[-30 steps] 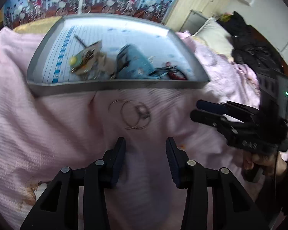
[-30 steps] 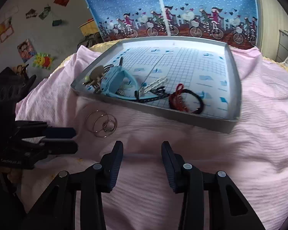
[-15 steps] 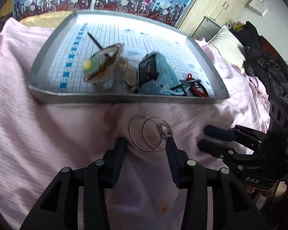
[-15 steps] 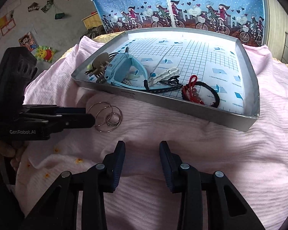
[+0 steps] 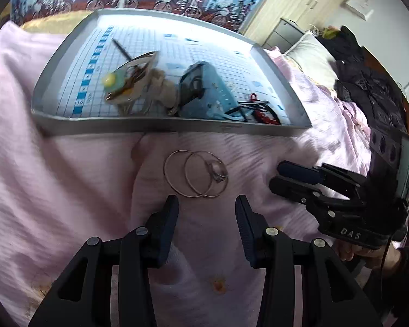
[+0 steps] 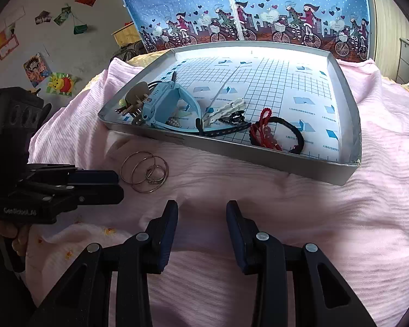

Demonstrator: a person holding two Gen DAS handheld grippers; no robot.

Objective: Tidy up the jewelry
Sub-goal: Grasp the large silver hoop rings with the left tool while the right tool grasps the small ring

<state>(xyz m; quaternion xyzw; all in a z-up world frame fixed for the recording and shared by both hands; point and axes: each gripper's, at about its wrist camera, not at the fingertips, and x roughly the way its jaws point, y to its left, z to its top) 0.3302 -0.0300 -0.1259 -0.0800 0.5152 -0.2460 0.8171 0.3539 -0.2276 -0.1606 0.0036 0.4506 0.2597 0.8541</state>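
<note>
The left gripper (image 5: 206, 207), spread and empty, faces the 2 hoops (image 5: 195, 173) outside the tray (image 5: 161, 129), probably to tray them; the right gripper (image 6: 201, 212) waits, also spread.

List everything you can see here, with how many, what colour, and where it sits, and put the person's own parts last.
tray: one, grey with a blue grid liner, on the bedspread
hoop rings: two large silver ones plus a small ring, overlapping, on the bedspread in front of the tray
watch: one, light blue, in the tray, left part
hair clip: one, white, in the tray, centre
hair tie: one, black, in the tray beside a red beaded bracelet
bedspread: one, pink, under everything
curtain: one, blue with cyclists, behind the tray
left tool: black, open, just short of the hoop rings
right tool: black, open, over bare bedspread
</note>
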